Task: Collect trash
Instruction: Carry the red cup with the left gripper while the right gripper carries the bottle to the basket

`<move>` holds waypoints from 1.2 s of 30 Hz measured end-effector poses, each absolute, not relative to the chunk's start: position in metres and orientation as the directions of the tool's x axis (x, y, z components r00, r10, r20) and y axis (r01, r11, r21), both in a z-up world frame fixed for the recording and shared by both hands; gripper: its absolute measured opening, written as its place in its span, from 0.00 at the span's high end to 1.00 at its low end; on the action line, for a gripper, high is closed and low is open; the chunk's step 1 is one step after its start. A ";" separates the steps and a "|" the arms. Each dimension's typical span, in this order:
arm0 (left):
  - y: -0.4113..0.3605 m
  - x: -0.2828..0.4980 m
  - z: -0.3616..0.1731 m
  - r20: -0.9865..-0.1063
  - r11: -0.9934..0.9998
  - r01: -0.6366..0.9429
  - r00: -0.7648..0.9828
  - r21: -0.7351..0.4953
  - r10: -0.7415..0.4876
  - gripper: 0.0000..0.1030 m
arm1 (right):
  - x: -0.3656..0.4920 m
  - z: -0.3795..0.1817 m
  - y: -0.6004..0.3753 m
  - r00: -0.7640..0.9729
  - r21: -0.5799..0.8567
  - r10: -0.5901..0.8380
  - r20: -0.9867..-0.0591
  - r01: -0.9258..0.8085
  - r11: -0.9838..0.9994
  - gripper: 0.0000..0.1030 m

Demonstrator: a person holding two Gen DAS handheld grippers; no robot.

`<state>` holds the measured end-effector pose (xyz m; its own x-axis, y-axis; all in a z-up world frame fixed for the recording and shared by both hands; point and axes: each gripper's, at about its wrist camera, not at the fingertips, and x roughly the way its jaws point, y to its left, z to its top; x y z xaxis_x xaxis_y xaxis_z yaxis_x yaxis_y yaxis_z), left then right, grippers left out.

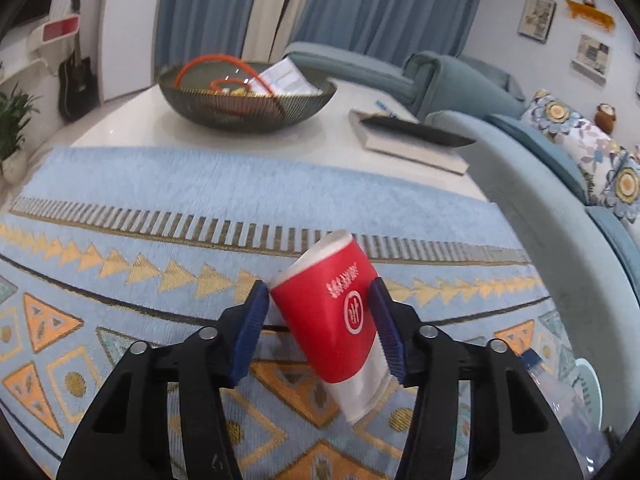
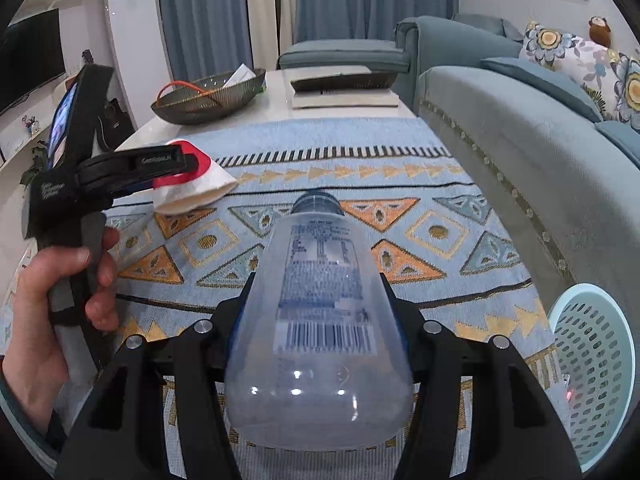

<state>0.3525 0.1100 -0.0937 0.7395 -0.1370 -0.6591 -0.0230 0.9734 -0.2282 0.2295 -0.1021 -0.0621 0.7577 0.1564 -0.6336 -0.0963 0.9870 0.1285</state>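
Left hand-held gripper (image 1: 320,324) clamped on crushed red-and-white paper cup (image 1: 334,320), lifted clear of patterned cloth (image 1: 160,200) near its far edge; right hand-held gripper (image 2: 320,312) gripping clear plastic bottle (image 2: 318,320), cap pointing away; pale perforated basket (image 2: 592,360) off cloth's right edge; wire bowl (image 1: 246,96), book (image 1: 408,140) at tabletop's (image 1: 120,128) far end.

Trash items: one paper cup, one plastic bottle.
Red-and-white paper cup (image 1: 334,320), squashed flat, tilted, held clear above the patterned cloth. Clear plastic bottle (image 2: 318,320), empty, blue-capped, barcode label uppermost, cap pointing away, also raised off the cloth.
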 end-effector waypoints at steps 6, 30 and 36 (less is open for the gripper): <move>0.112 0.307 -0.085 -0.618 0.966 0.021 0.765 -0.256 -0.180 0.55 | 0.211 -0.050 -0.107 0.830 0.111 0.104 -0.548 -0.052 0.992 0.49; -0.077 0.154 0.063 -0.411 0.830 0.488 0.721 -0.271 -0.558 0.55 | 0.065 0.018 -0.320 0.874 0.339 -0.100 -0.475 0.287 0.896 0.50; -0.158 0.147 0.043 -0.449 0.786 0.554 0.649 -0.274 -0.614 0.55 | 0.047 -0.010 -0.372 0.809 0.348 -0.156 -0.567 0.407 0.844 0.49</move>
